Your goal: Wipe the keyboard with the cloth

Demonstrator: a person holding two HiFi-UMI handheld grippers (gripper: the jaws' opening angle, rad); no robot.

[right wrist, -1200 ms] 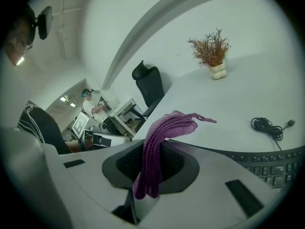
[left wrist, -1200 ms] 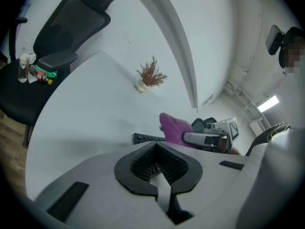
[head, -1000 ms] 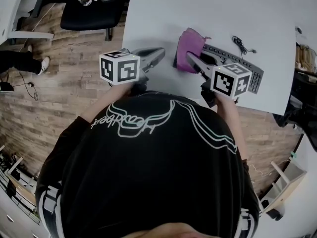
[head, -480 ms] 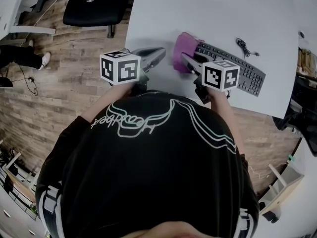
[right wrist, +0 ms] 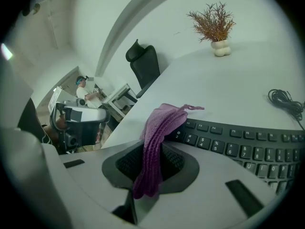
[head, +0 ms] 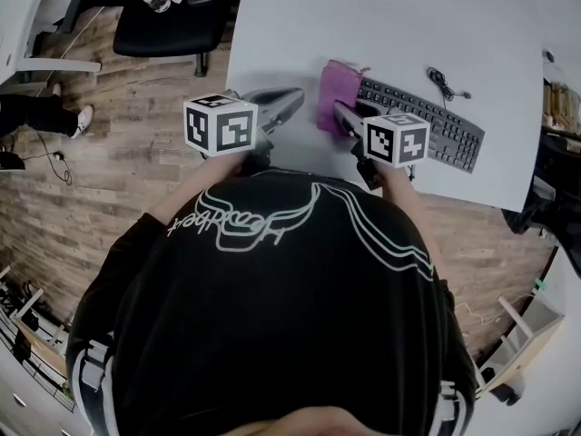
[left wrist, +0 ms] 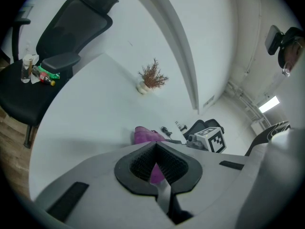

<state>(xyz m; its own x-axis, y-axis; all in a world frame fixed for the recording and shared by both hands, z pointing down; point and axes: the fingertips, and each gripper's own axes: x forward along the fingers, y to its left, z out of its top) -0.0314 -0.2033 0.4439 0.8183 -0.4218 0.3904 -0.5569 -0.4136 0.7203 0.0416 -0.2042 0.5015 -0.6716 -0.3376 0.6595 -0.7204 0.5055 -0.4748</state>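
White table (head: 390,25) across the top of the head view, near edge hidden behind a black shirt (head: 272,316) with script too warped to read. Black keyboard (head: 445,130) at centre right, legends #, $ 4, % 5 legible in the right gripper view, left end under the purple cloth (head: 332,89). Right gripper (head: 339,109) clamped on the cloth's fold; left gripper (head: 292,96) at centre left closed on nothing.

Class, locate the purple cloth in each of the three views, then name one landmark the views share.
Head view: purple cloth upper centre, on the keyboard's left end, ahead of the right gripper.
Left gripper view: small, mid-frame, lying beyond the shut jaws.
Right gripper view: centre, pinched between the jaws, trailing onto the keyboard.
Shared landmark: the white table, in all three.
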